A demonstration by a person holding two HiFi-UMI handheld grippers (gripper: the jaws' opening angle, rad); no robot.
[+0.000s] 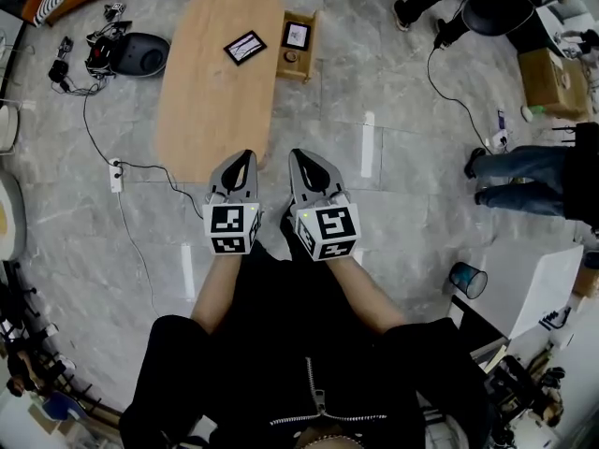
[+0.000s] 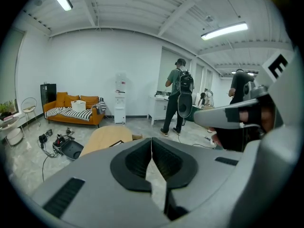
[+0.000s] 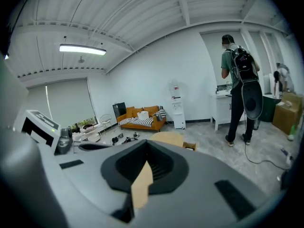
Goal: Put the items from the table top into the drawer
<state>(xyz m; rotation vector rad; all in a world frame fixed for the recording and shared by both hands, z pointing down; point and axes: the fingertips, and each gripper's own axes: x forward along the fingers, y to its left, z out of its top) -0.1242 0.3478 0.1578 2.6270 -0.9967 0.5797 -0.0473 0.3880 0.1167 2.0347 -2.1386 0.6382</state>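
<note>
A grey stone-tiled floor (image 1: 393,204) fills the wide, white-walled room, with strip lights on a beamed ceiling. An orange sofa (image 2: 71,109) with a striped cover stands against the far wall, and a white water dispenser (image 2: 120,99) is to its right. A person with a backpack (image 2: 178,99) stands at a white counter.

A long oval wooden table (image 1: 211,92) stands ahead of the person holding the grippers. An open wooden drawer (image 1: 314,47) juts from its right side. On the floor left of the table lie a black case (image 1: 140,54), loose cables and a white power strip (image 1: 115,174).

A flat black-framed item (image 1: 245,47) lies tilted on the table near the drawer. Inside the drawer sit a black square item (image 1: 296,35) and a small round thing (image 1: 291,57).

The left gripper (image 1: 245,159) and right gripper (image 1: 299,157) are side by side at the table's near end. Each has its jaws closed on nothing.
</note>
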